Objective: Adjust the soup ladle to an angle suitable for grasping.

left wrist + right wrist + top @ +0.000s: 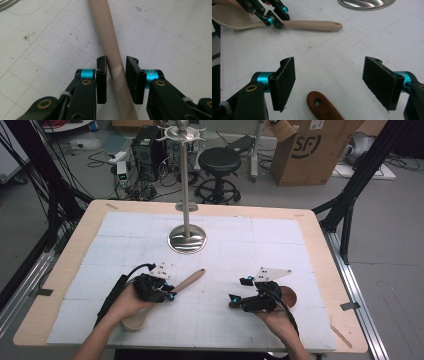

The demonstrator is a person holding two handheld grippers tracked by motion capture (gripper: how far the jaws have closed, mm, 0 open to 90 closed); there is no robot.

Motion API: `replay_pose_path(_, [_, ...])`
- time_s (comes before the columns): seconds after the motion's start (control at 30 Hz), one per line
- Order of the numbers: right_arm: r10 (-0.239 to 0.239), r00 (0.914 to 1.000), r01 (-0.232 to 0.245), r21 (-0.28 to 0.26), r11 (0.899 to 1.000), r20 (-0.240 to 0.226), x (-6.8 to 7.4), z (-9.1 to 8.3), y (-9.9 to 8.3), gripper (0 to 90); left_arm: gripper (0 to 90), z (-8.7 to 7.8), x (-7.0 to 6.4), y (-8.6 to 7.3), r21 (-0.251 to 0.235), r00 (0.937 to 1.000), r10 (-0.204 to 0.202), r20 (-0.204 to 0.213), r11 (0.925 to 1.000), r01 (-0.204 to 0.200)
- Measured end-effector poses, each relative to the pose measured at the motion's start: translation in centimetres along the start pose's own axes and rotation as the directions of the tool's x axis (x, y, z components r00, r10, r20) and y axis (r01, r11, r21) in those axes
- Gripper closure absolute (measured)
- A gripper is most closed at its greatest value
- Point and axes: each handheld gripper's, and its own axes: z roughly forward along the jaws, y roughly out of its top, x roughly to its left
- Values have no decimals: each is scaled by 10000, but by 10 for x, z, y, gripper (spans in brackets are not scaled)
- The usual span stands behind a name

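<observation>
A pale beige wooden spoon [190,279] lies on the white gridded mat, bowl toward the person, handle pointing at the stand. My left gripper [169,294] sits low over its handle. In the left gripper view the jaws of the left gripper [116,60] clamp the handle [105,30], with a thin sliver of mat showing by the right jaw. A dark brown spoon [289,296] lies under my right gripper [235,301]. The right gripper [329,62] is wide open above the brown handle's holed tip [323,107]. Farther off are the beige spoon [312,25] and the left gripper [282,21].
A metal utensil stand with a round base [187,240] and a tall pole rises at the mat's far middle. The mat [260,250] covers a wooden table. A stool [219,162] and a cardboard box [312,150] stand on the floor beyond.
</observation>
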Motion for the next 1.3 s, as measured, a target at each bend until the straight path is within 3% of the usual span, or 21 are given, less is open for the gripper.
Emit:
replay_pose_path(0.3, [12, 9999, -12, 52, 10000, -104, 2, 4, 2, 257, 756, -5, 0, 2, -140, 9999, 93, -115, 9999, -95])
replay_pose_path(0.63, [238, 9986, -231, 145, 9996, -479, 9, 22, 12, 283, 763, -10, -2, 4, -279, 9994, 286, -196, 9992, -291])
replay_pose_path(0.93, [521, 9959, -520, 33, 9986, -744, 14, 39, 24, 325, 764, -19, -2, 5, -911, 9999, 150, -37, 9957, -153])
replay_pose_path(1.3, [694, 9922, -714, -150, 9973, -1037, 20, 54, 37, 361, 765, -26, -6, 11, -1435, 9994, 280, 182, 9893, -251])
